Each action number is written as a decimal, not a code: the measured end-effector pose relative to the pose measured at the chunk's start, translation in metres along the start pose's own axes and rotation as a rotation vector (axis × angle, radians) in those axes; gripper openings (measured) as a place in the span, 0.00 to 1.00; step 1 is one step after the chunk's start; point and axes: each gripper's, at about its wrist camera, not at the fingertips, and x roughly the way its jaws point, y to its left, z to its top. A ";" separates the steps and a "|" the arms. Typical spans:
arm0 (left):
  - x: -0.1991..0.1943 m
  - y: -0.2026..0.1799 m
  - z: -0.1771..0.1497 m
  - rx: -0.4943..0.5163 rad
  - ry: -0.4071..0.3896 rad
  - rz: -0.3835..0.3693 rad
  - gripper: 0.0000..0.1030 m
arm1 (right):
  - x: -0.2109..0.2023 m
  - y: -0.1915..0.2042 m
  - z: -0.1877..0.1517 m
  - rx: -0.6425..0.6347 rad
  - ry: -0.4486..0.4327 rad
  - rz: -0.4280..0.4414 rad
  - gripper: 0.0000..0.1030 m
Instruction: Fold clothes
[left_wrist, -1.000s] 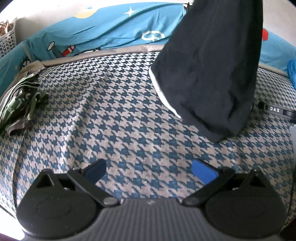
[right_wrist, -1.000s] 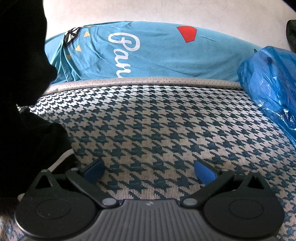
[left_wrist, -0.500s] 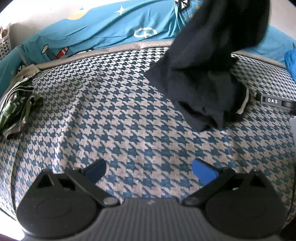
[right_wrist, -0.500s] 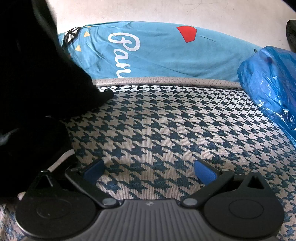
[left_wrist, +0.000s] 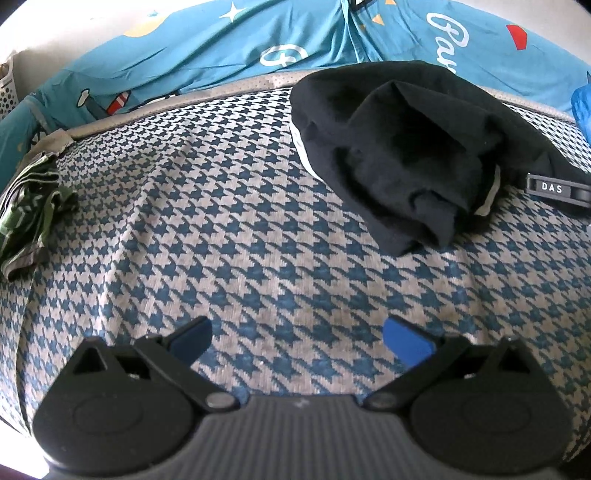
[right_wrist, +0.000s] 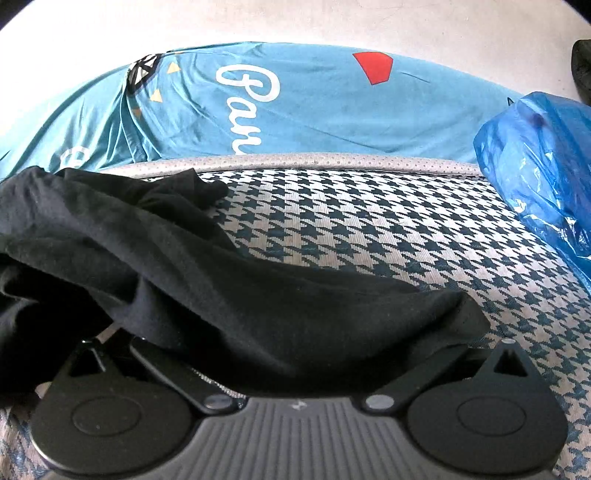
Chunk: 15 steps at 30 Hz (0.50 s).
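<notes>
A black garment (left_wrist: 399, 147) with a thin white trim lies in a crumpled heap on the blue-and-white houndstooth cover (left_wrist: 221, 229), at the far right of the left wrist view. My left gripper (left_wrist: 299, 336) is open, well short of the heap, with only the cover between its blue pads. In the right wrist view the same black garment (right_wrist: 184, 266) is draped from the left across my right gripper (right_wrist: 295, 339) and hides both fingertips. The linkage arms stand spread wide, so the jaws are open under the cloth.
A green striped garment (left_wrist: 29, 214) lies bunched at the cover's left edge. Teal printed bedding (left_wrist: 221, 55) runs along the back. A blue plastic bag (right_wrist: 535, 177) sits at the right. A black bar lettered DAS (left_wrist: 554, 188) pokes out beside the heap.
The black garment hung high in the air a second ago; it has dropped onto the cover in a heap and now covers the right gripper's fingers. Both grippers stayed open.
</notes>
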 end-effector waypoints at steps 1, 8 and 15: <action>0.000 -0.001 0.000 0.002 -0.003 0.000 1.00 | 0.000 -0.001 0.000 0.000 0.000 0.000 1.00; -0.002 -0.004 -0.004 0.012 -0.018 0.003 1.00 | 0.000 0.000 0.000 0.000 0.000 0.000 1.00; -0.009 -0.008 -0.010 0.026 -0.034 -0.017 1.00 | 0.000 0.000 0.001 0.000 0.000 0.000 1.00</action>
